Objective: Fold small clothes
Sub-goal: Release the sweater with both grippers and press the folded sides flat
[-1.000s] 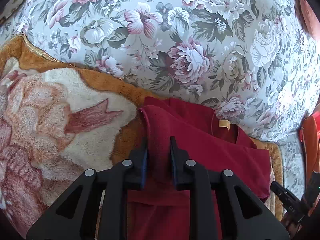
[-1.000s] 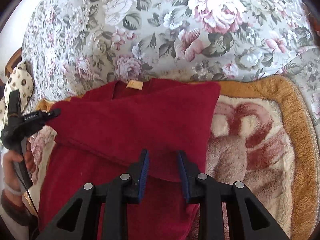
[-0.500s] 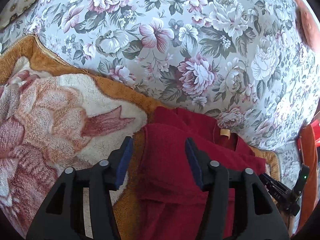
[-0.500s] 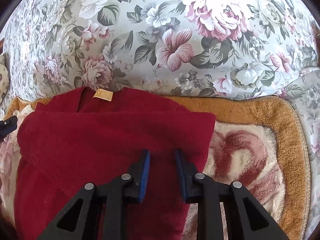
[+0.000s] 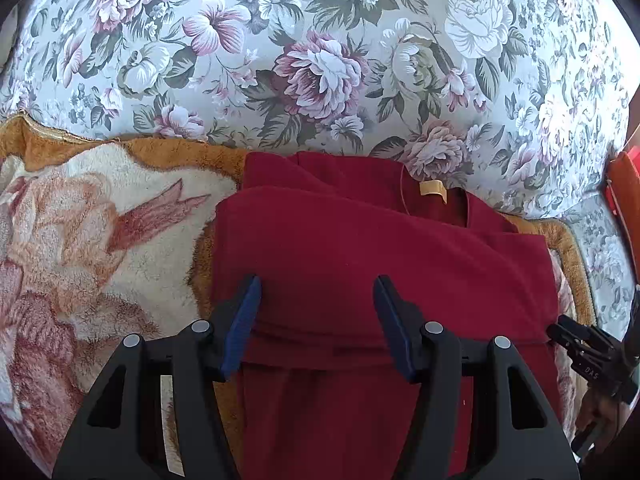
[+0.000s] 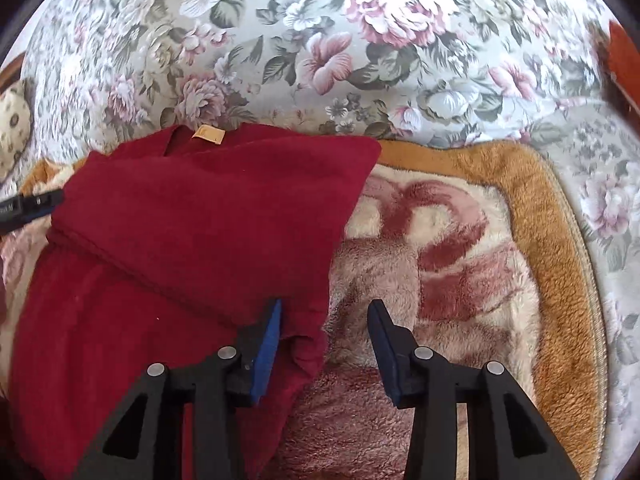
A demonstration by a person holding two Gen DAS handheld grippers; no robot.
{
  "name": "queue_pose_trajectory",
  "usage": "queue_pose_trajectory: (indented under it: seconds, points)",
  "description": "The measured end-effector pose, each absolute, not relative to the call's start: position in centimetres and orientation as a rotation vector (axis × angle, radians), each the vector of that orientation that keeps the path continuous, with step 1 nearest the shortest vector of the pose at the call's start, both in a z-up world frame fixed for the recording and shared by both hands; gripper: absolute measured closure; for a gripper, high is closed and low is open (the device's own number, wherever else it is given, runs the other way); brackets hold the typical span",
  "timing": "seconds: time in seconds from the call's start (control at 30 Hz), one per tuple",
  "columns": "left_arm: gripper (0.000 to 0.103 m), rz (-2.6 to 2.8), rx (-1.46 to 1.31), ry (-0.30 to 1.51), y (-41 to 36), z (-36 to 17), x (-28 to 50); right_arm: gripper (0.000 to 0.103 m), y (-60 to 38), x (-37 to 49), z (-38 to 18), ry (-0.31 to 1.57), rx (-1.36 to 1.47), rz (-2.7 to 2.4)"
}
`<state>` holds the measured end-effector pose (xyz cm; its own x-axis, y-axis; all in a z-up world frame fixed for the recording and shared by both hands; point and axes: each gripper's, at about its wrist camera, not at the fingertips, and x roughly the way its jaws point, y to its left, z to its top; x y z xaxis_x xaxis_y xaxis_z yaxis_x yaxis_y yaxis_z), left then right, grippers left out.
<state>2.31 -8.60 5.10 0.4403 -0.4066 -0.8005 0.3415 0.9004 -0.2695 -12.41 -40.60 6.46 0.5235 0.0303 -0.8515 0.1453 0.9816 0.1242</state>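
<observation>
A dark red garment with a tan neck label lies on a fleece blanket, its upper part folded over into a band. My left gripper is open and empty, just above the folded layer near its left side. In the right wrist view the garment fills the left half. My right gripper is open and empty over the garment's right edge, one finger on the cloth side, the other over the blanket.
A floral sofa back rises behind the blanket. An orange object stands at the far right. The other gripper shows at the right edge of the left wrist view and the left edge of the right wrist view.
Both grippers were shut on the red garment's folded layer. The left opened first, then the right. The fold now lies flat on the garment.
</observation>
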Motion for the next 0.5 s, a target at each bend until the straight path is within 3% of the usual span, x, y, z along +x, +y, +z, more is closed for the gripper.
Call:
queue_pose_trajectory:
  seconds: [0.17, 0.4, 0.43, 0.47, 0.5]
  points:
    - [0.046, -0.476, -0.133, 1.014, -7.8, 5.2, 2.7, 0.062, -40.7, -14.6, 8.7, 0.932, 0.27, -0.06]
    - [0.046, -0.473, -0.156, 1.017, -7.5, 5.3, 2.6, 0.063, -42.9, -10.2, 6.4, 0.977, 0.459, -0.098]
    - [0.046, -0.474, -0.16, 1.019, -7.4, 5.3, 2.6, 0.069, -43.0, -9.5, 5.9, 0.987, 0.492, -0.077]
    - [0.046, -0.478, -0.167, 1.022, -7.4, 5.3, 2.7, 0.085, -42.8, -9.1, 6.1, 0.978, 0.471, -0.064]
    - [0.046, -0.484, -0.171, 1.025, -7.4, 5.3, 2.7, 0.087, -42.2, -8.8, 6.6, 0.97, 0.387, -0.095]
